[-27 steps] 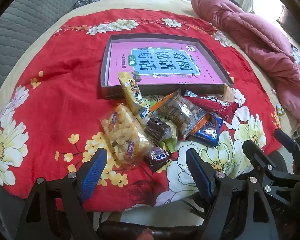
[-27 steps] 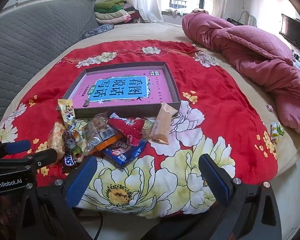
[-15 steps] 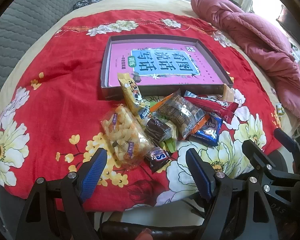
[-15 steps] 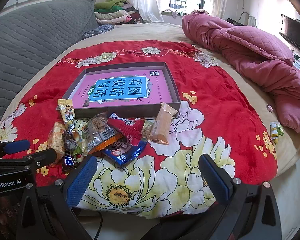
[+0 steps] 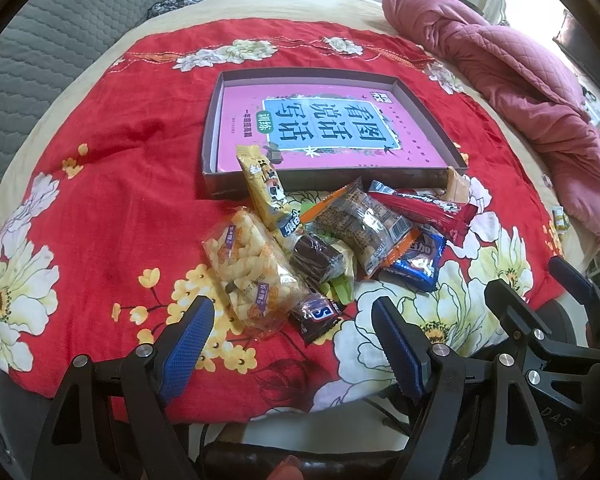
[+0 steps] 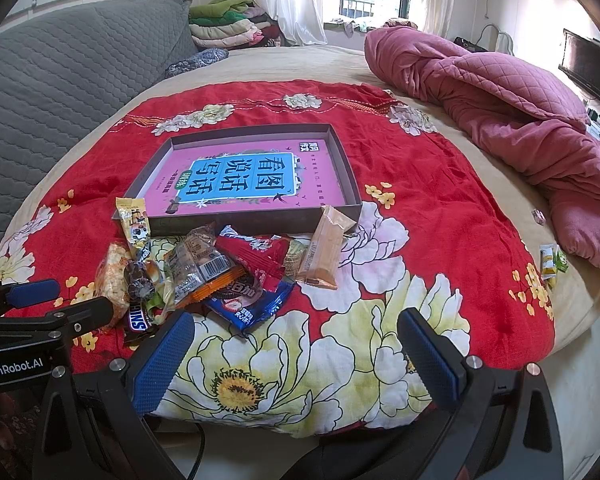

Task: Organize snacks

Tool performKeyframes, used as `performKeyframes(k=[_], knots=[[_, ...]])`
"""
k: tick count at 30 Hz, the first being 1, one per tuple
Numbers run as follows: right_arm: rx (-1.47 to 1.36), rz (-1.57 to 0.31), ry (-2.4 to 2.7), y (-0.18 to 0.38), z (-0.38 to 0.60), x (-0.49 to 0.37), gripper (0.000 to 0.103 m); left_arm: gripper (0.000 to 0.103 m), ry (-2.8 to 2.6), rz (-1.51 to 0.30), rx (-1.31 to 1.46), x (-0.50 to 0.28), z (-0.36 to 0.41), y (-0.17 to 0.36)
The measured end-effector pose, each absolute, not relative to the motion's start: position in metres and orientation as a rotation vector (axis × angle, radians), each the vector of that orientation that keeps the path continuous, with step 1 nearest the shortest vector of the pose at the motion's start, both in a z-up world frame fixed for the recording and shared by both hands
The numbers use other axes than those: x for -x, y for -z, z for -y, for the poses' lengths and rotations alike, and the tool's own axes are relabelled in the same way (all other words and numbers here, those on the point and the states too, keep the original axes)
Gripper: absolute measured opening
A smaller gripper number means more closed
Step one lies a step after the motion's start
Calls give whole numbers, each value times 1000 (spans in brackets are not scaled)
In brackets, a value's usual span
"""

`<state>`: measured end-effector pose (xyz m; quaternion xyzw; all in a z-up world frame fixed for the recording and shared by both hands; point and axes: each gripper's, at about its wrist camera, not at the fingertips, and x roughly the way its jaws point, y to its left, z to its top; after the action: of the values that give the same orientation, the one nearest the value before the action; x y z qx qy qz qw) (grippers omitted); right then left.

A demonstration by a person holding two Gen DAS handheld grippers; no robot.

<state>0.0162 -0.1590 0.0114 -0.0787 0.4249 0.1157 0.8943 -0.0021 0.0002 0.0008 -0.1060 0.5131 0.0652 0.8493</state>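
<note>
Hovering spread, both tongs [image 5: 292, 344] [image 6: 296, 356] (empty) face a Snickers bar [image 5: 316, 314].

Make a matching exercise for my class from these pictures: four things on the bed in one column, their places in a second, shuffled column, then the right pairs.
Things
1. clear bag of pale puffed snacks
2. tan rectangular wafer packet
3. shallow grey cardboard tray
4. crumpled pink quilted blanket

Places
A. leaning against the tray's near right corner
B. heaped on the right side of the bed
C. at the left end of the snack pile
D. on the red floral cloth, behind the snack pile

Pairs: 1-C, 2-A, 3-D, 4-B
</note>
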Motion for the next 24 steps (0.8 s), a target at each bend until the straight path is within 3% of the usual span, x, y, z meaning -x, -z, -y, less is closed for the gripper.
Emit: performKeyframes(k=[24], knots=[[175, -849, -295, -13, 151, -18, 102, 82, -165, -1106, 328, 8, -29, 1]])
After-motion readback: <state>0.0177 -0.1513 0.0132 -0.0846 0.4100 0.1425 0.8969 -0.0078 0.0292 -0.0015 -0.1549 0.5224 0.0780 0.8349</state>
